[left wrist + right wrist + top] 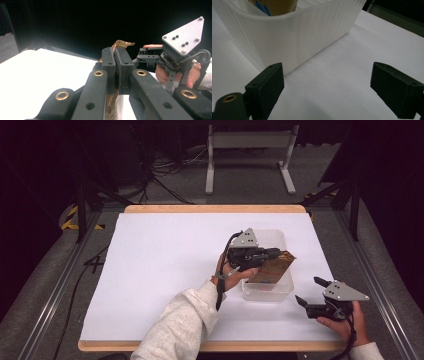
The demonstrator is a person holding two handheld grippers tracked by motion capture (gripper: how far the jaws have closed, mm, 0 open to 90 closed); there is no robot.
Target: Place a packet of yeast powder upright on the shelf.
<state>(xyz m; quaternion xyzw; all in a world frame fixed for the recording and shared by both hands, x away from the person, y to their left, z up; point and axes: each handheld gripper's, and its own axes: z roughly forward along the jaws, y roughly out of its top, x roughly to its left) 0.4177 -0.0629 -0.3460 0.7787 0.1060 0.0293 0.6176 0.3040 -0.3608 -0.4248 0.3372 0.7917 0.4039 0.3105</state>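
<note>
two grippers are over a white table (pixel 165 270) with a wooden edge. the left gripper (pixel 274 254) sits right of the middle of the high view, held by a hand (pixel 231 272) in a pale fuzzy sleeve (pixel 180 322). its jaws are squeezed tight on a shiny gold-brown packet (pixel 274 266). the packet is tilted and hangs over a clear plastic box (pixel 272 292), with its low end down inside the box. in the left gripper view the two black jaws meet in the middle of the frame, and the packet (pixel 122 44) sticks out above them and shows again below. the right gripper (pixel 311 293) is at the lower right of the high view, just beside the box but not touching it. its jaws are spread wide with nothing between them. in the right gripper view the box (pixel 294 37) fills the upper left, and the brown packet (pixel 275 7) with blue marks peeks over its rim at the top.
</note>
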